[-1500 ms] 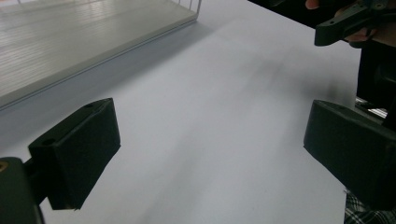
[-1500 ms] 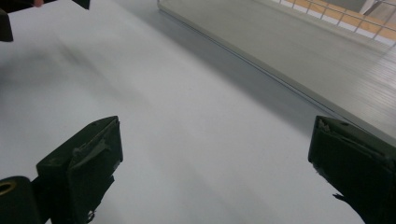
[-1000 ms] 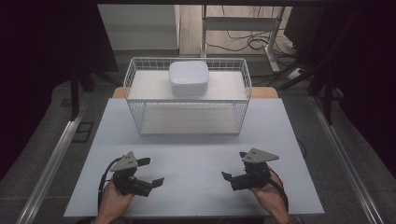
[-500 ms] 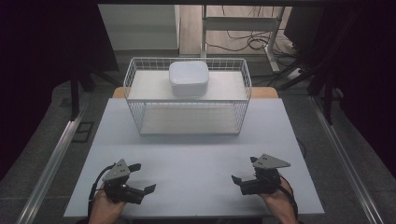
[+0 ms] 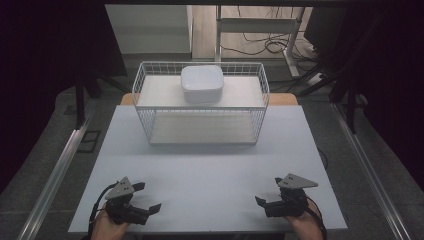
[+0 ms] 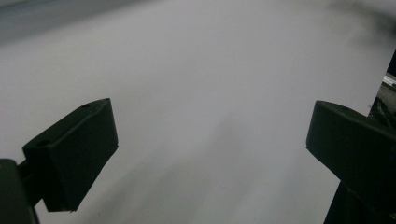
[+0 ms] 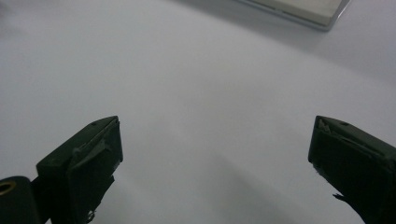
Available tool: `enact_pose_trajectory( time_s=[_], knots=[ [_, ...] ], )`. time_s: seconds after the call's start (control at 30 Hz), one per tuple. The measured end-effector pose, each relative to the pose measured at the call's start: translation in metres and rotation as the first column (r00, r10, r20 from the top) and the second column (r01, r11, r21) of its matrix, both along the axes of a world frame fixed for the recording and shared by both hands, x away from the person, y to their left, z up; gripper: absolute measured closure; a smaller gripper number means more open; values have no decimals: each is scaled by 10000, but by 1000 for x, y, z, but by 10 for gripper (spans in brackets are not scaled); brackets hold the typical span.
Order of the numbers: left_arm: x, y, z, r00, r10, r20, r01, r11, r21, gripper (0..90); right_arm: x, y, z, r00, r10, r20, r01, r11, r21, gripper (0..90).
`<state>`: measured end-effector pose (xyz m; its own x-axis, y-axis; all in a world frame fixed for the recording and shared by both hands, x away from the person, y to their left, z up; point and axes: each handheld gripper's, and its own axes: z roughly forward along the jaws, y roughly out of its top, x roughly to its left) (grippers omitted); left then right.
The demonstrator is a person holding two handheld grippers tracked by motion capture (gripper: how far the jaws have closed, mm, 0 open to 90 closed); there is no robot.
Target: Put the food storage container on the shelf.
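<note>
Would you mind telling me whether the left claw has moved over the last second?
Yes. In the high view the left claw has drawn back toward the table's near edge and slightly outward, farther from the wire basket.

1. A wire basket (image 5: 200, 107) stands at the far middle of the surface (image 5: 210, 170).
2. A lidded container (image 5: 201, 83) sits on the basket's top shelf.
3. The left gripper (image 5: 146, 198) is near left; the right gripper (image 5: 265, 195) is near right.

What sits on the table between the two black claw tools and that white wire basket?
Nothing: in the high view the stretch of white table between the left gripper, the right gripper and the white wire basket is bare.
</note>
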<state>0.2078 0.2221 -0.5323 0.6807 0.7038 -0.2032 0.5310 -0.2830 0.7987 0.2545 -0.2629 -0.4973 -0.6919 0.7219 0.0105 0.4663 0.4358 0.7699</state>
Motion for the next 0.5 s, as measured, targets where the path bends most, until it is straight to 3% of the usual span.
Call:
enact_pose_trajectory(
  time_s=[0.27, 0.5],
  knots=[
    [1, -3, -7, 9991, -123, -398, 139, 9991, 399, 13, -5, 1, -11, 9986, 98, -527, -130, 9981, -599, 24],
    [2, -4, -9, 9985, -141, -520, 171, 9982, 579, 14, -4, 1, -14, 9977, 69, -667, -127, 9962, -867, 23]
  ],
)
